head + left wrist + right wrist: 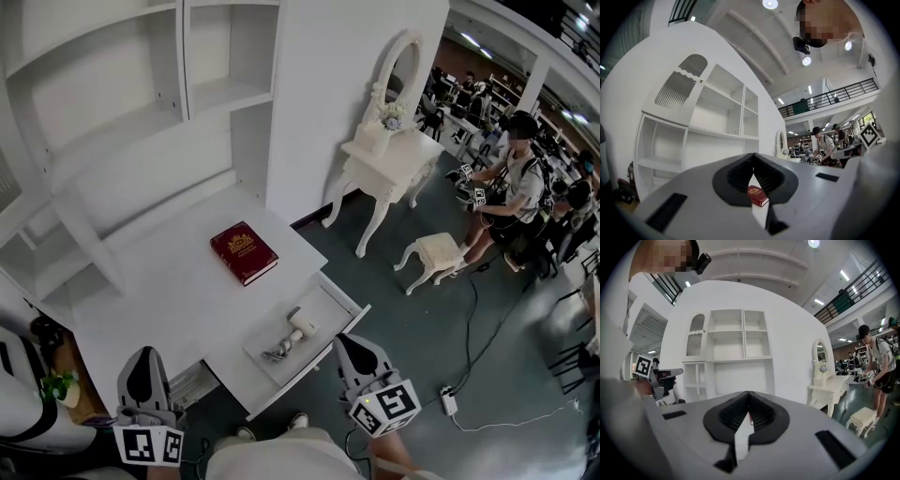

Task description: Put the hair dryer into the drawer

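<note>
A white hair dryer [292,333] lies inside the open drawer [328,302] at the front right of the white desk [159,291]. My right gripper [349,343] hovers just in front of the drawer's right end, jaws shut with nothing in them, as the right gripper view [748,393] confirms. Off the desk's front left edge, my left gripper [145,355] is shut and empty as well. In the left gripper view [753,155] the closed tips point across the desk top toward a red book [757,196].
The red book [244,251] lies mid-desk, with white shelving [141,84] behind it. A white dressing table with mirror [389,155] and a stool [433,253] stand to the right. Beyond them a person [511,183] holds grippers. A cable and power strip [448,401] lie on the floor.
</note>
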The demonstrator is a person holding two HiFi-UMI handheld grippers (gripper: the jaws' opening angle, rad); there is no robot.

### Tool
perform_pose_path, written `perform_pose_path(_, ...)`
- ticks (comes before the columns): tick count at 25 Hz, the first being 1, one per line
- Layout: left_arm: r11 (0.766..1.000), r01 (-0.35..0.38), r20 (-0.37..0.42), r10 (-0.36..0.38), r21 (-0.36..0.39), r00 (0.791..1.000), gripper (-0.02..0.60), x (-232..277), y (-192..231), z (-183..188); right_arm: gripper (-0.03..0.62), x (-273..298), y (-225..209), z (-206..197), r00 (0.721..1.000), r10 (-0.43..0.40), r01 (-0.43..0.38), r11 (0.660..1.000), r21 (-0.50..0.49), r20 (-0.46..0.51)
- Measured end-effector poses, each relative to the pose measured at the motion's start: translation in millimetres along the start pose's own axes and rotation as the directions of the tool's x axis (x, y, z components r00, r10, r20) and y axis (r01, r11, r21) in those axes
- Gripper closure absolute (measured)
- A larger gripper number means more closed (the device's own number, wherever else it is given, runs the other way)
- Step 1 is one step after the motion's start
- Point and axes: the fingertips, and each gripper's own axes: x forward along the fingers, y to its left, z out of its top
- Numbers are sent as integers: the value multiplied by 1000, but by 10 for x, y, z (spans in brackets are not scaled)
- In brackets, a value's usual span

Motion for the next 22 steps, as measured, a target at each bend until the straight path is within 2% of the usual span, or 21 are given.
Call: perform_pose_path(22, 1000, 21, 12, -21, -23, 1000, 566, 95, 14, -51, 583, 108, 67, 72, 1000, 0, 1, 1000, -21, 21)
